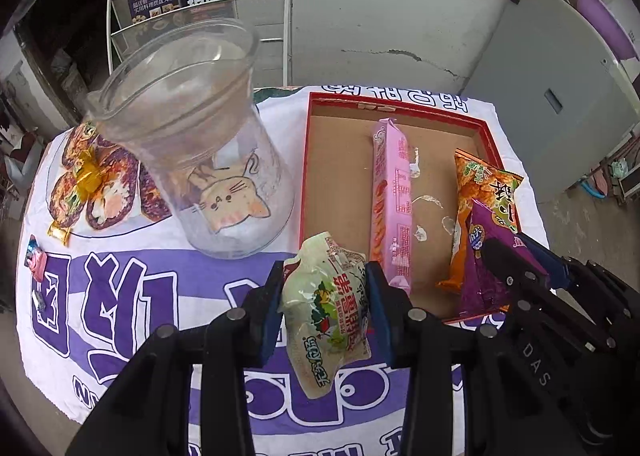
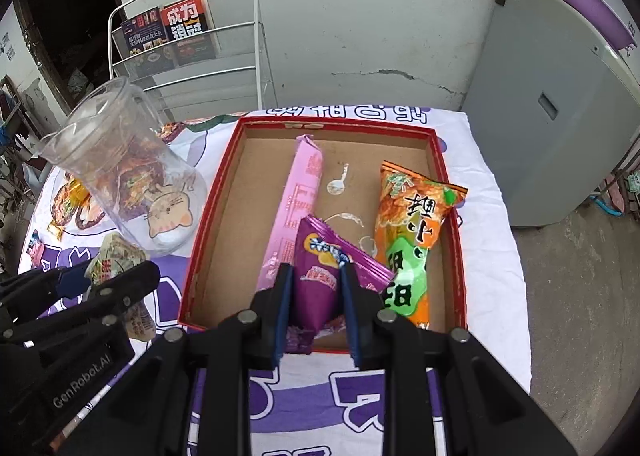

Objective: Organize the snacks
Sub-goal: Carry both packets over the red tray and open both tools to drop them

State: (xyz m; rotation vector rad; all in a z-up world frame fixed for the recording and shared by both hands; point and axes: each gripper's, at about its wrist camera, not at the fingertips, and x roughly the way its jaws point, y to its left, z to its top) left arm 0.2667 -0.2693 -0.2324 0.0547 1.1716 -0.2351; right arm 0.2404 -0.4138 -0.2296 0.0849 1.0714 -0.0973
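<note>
My left gripper [image 1: 325, 284] is shut on a pale green snack pouch [image 1: 326, 308], held above the purple-and-white cloth just left of the red cardboard tray [image 1: 306, 160]. My right gripper [image 2: 316, 288] is shut on a purple snack packet [image 2: 320, 276] over the tray's [image 2: 208, 216] front part. Inside the tray lie a long pink box [image 2: 298, 208] and an orange-green chip bag [image 2: 412, 232]. In the left wrist view the right gripper [image 1: 516, 260] shows at the right with the purple packet [image 1: 484, 268]; the left gripper [image 2: 92, 280] with the pouch [image 2: 116, 260] shows in the right wrist view.
A clear plastic jar [image 1: 200, 144] with a cat sticker stands left of the tray. Wrapped candies [image 1: 86, 176] and small sweets [image 1: 35, 260] lie on the cloth at far left. A white wire rack with books [image 2: 180, 36] and a grey appliance [image 2: 552, 128] stand behind the table.
</note>
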